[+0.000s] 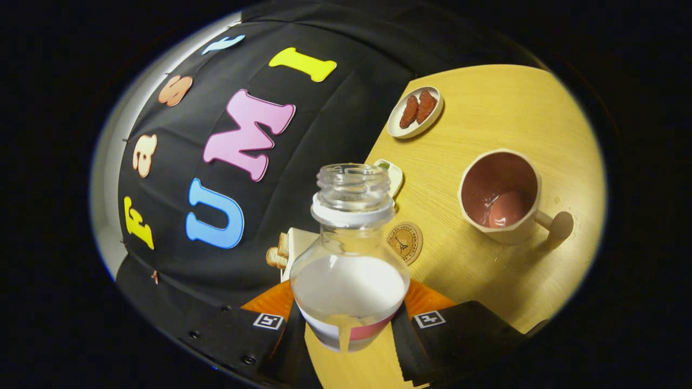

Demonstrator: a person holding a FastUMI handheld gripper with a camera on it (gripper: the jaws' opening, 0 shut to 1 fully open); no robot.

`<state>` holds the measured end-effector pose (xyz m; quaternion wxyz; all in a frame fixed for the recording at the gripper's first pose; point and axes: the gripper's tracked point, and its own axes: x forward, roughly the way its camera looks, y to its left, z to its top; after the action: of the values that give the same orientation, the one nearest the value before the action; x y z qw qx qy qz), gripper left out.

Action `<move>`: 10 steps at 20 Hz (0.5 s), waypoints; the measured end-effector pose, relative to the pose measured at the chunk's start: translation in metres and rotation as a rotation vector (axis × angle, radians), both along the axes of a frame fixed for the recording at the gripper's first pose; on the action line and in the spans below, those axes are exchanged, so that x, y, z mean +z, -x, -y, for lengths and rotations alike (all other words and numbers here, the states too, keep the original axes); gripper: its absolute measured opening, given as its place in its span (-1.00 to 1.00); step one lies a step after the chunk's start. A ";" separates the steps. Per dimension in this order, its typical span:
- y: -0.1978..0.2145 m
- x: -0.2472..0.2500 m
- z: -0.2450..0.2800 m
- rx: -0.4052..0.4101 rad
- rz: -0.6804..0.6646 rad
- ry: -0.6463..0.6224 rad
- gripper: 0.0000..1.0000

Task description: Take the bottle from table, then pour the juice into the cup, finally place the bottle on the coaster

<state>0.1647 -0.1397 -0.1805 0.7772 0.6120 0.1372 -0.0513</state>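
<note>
The tool pinches the open bottle, tilted above the counter; tipping before reaching the cup would likely spill juice.

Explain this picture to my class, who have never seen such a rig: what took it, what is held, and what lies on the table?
The camera rides on handheld tongs and looks forward along their two fingers. Both fingers press on a clear uncapped bottle holding white liquid; the whole view is tilted. Beyond it on the wooden table lie a round coaster, a cream mug with a pink inside, a small plate of two reddish-brown snacks, another small dish and toast slices beside a white dish.
</note>
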 end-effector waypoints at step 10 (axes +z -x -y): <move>-0.008 -0.018 0.018 -0.109 -0.067 -0.297 0.44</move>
<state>0.1724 -0.1572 -0.1981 0.6692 0.7246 0.1359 -0.0929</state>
